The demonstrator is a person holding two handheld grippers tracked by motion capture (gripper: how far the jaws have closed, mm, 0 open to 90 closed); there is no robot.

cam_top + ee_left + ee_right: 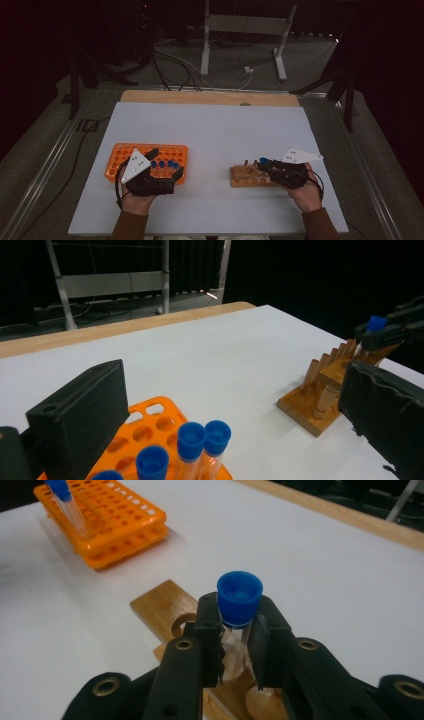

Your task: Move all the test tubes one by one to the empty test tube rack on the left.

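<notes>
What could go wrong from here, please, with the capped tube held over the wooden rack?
1. The right gripper pinches the clear blue-capped tube just under its cap; the smooth wall might slip or tilt.
2. The tube could catch a hole's rim and push the light wooden rack.
3. The left gripper, open over the orange plastic rack, could knock its standing tubes.

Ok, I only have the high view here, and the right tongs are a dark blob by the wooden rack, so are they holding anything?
Observer: Yes. The right tongs are shut on a clear tube with a blue cap.
Operator: Is the tube seated in the wooden rack?
Observer: Its lower end sits at a round hole in the wooden rack; how deep is hidden.
Operator: And the left tongs?
Observer: The left tongs stand open over the orange rack, with blue-capped tubes between the jaws, untouched.
</notes>
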